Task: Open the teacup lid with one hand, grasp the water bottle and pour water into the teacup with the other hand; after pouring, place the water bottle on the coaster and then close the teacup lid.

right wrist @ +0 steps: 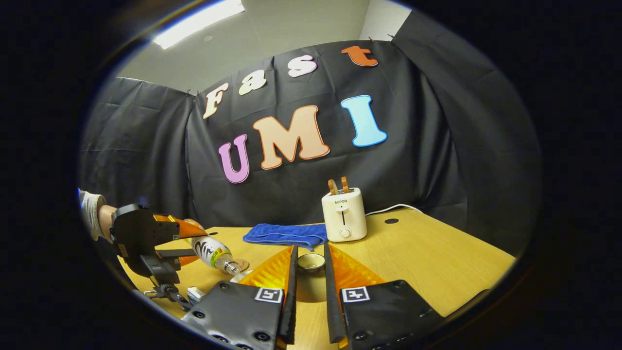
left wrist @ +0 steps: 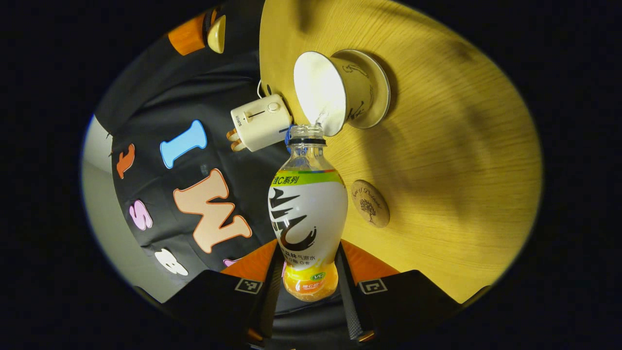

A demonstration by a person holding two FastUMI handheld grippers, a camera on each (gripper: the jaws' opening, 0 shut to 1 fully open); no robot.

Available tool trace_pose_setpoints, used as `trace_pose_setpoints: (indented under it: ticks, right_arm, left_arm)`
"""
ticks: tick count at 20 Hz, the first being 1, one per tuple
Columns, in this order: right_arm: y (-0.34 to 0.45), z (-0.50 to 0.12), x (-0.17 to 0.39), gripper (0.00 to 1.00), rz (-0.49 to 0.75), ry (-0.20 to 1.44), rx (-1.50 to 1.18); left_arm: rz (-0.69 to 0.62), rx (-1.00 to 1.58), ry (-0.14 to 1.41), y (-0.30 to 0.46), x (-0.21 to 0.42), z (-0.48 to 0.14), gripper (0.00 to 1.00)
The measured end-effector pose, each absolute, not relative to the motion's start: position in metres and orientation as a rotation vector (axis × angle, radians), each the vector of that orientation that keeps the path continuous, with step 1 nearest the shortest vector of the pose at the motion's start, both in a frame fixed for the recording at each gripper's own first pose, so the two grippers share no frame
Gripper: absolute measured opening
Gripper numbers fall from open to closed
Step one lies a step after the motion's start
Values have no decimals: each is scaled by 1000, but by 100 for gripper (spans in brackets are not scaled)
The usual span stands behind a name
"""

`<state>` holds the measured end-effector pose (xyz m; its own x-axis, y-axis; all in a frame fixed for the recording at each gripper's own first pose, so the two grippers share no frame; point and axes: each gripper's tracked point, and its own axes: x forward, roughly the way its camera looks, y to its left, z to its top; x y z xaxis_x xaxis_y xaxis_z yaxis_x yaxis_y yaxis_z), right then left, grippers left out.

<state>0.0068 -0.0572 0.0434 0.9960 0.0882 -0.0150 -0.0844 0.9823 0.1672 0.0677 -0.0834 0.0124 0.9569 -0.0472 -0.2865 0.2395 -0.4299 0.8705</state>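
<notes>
Clear plastic water bottle (left wrist: 307, 214) is clamped in left gripper (left wrist: 308, 287), tipped w/ mouth at rim of open teacup (left wrist: 335, 92) near desk (left wrist: 437, 170) centre: pouring step. Right gripper (right wrist: 310, 287) is closed on the small lid (right wrist: 311, 262). Next: level bottle, set upright on coaster (left wrist: 370, 203) just beside, then re-lid.

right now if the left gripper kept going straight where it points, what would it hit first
Likely the teacup: the water bottle held in the left gripper already has its mouth at the cup's rim. Depth is unclear; the toaster sits just beside that line.
</notes>
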Motion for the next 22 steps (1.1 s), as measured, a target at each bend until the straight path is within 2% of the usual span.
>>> trace_pose_setpoints:
  ticks: [3, 4, 8, 22]
  right_arm:
    - [-55, 38, 8, 32, 88, 34, 149]
    - [-54, 39, 8, 27, 89, 33, 148]
    - [-56, 43, 6, 32, 86, 25, 141]
    - [-58, 32, 11, 30, 86, 50, 147]
  left_arm:
    - [-316, 2014, 128, -86, 72, 20, 57]
    - [-316, 2025, 123, -89, 73, 22, 57]
    - [-318, 2061, 109, -94, 73, 28, 57]
    - [-310, 2213, 91, -103, 71, 50, 57]
